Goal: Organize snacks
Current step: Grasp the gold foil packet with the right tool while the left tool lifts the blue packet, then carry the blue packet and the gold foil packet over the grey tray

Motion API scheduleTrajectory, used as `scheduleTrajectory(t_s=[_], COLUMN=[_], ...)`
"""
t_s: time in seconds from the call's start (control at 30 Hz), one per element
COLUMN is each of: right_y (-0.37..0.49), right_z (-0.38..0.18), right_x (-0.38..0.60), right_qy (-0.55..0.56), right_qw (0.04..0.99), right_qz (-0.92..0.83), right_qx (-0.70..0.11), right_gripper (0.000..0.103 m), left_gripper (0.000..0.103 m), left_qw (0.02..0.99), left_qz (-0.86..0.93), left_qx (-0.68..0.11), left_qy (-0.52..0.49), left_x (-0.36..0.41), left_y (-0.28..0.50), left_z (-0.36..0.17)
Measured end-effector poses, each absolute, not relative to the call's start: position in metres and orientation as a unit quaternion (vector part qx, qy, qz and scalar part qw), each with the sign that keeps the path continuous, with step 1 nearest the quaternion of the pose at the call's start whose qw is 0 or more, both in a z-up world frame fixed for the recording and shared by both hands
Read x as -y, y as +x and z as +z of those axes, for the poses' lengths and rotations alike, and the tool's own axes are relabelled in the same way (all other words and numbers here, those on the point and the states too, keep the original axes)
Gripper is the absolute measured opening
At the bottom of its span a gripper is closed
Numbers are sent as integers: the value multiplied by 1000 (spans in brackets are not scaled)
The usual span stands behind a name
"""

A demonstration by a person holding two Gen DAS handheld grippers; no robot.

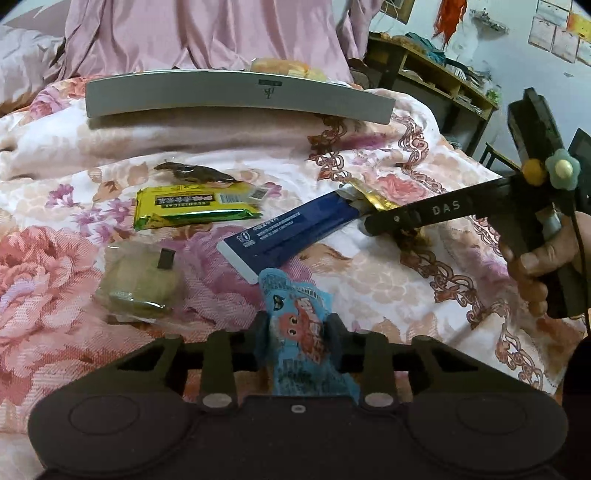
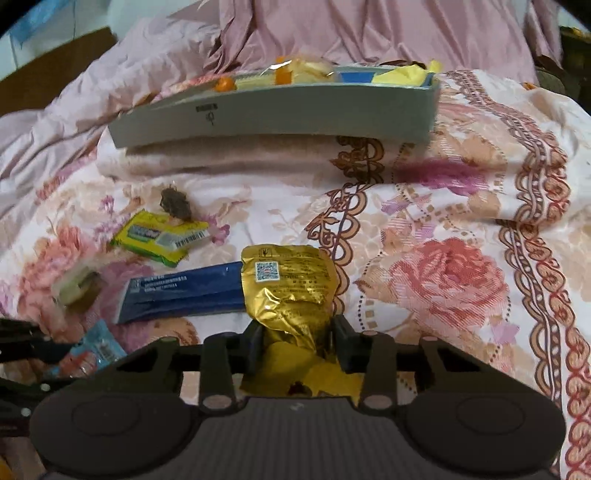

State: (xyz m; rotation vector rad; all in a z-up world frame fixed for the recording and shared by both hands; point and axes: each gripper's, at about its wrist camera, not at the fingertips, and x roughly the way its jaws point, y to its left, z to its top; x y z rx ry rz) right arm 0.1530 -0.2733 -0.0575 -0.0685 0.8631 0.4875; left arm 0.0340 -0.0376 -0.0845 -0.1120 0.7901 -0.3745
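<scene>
My left gripper (image 1: 297, 334) is shut on a light blue snack packet (image 1: 301, 325) with an orange cartoon print, low over the flowered quilt. My right gripper (image 2: 298, 343) is shut on a crinkled gold foil packet (image 2: 290, 291); in the left wrist view that gripper (image 1: 373, 218) reaches in from the right over the end of a long dark blue packet (image 1: 291, 230). A yellow-green packet (image 1: 195, 206), a small brown snack (image 1: 195, 173) and a pale clear-wrapped cake (image 1: 138, 284) lie left of it. A grey tray (image 2: 280, 110) with several snacks sits beyond.
Everything rests on a rumpled floral quilt (image 2: 461, 258) with a pink blanket (image 1: 207, 33) heaped behind the tray. A wooden shelf unit (image 1: 436, 77) stands at the far right. A hand (image 1: 535, 262) holds the right gripper's handle.
</scene>
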Motion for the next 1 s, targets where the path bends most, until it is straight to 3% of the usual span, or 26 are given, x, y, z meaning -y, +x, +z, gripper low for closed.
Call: scheduleTrajectory(t_s=[0.2, 0.27, 1.0], right_y=[135, 124, 74], right_z=[-39, -32, -1], right_x=[282, 279, 261], right_qy=[11, 16, 39], right_qw=[893, 899, 911], right_qz=[233, 231, 248], right_qx=[-386, -373, -327], right_gripper=[42, 42, 43], left_gripper=[30, 22, 18], left_qw=[909, 911, 916], left_qz=[-184, -186, -189], left_qx=[-366, -359, -335], left_qy=[-80, -87, -117], left_x=[31, 29, 23], left_y=[32, 32, 24], left_z=[-74, -68, -49])
